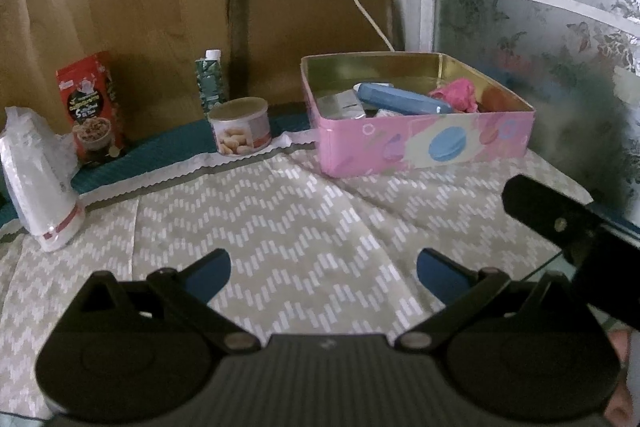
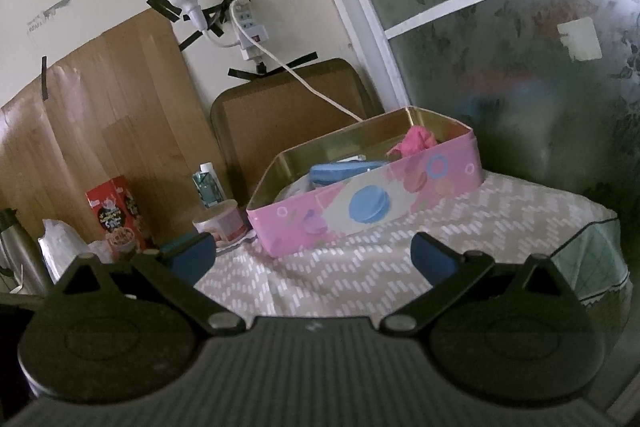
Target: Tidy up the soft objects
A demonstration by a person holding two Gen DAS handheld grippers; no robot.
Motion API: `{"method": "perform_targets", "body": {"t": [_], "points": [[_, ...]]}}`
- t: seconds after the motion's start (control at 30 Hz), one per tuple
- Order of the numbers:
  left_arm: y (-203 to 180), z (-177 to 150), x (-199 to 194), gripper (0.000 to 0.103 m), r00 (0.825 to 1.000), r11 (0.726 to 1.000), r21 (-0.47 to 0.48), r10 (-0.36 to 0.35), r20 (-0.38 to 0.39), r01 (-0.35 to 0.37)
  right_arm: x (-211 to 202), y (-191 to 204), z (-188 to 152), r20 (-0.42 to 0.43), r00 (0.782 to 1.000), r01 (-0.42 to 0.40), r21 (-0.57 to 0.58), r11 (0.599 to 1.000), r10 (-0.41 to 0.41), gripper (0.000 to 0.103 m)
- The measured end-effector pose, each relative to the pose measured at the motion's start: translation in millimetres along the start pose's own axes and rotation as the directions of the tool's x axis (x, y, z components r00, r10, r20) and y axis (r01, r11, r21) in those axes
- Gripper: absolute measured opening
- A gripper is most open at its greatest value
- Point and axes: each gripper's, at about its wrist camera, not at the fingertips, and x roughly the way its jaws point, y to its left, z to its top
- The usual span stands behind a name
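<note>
A pink tin box (image 1: 424, 143) with a gold inside stands at the back right of the table. It also shows in the right wrist view (image 2: 360, 207). Inside lie a blue pouch (image 1: 404, 99), a crumpled pink cloth (image 1: 460, 93) and a silvery packet (image 1: 340, 107). The blue pouch (image 2: 344, 171) and pink cloth (image 2: 416, 141) show in the right wrist view too. My left gripper (image 1: 324, 271) is open and empty above the chevron cloth (image 1: 280, 211), short of the box. My right gripper (image 2: 312, 255) is open and empty, also short of the box. Part of it shows at the right of the left wrist view (image 1: 560, 223).
Along the back left stand a peanut can (image 1: 240, 127), a green carton (image 1: 210, 83), a red cereal box (image 1: 94, 107) and a white plastic-wrapped bundle (image 1: 36, 183). A brown tray (image 1: 312, 35) leans on the wall. The table edge (image 2: 592, 251) drops off at right.
</note>
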Motion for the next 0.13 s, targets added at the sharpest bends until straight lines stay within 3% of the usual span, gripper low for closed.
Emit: {"method": "perform_targets", "body": {"t": [0.13], "points": [[1.3, 1.1, 0.9, 0.103, 1.0, 1.0, 0.004, -0.015, 0.019, 0.015, 3.7, -0.5, -1.6, -0.004, 1.0, 0.006, -0.001, 1.0, -0.006, 0.103]]}}
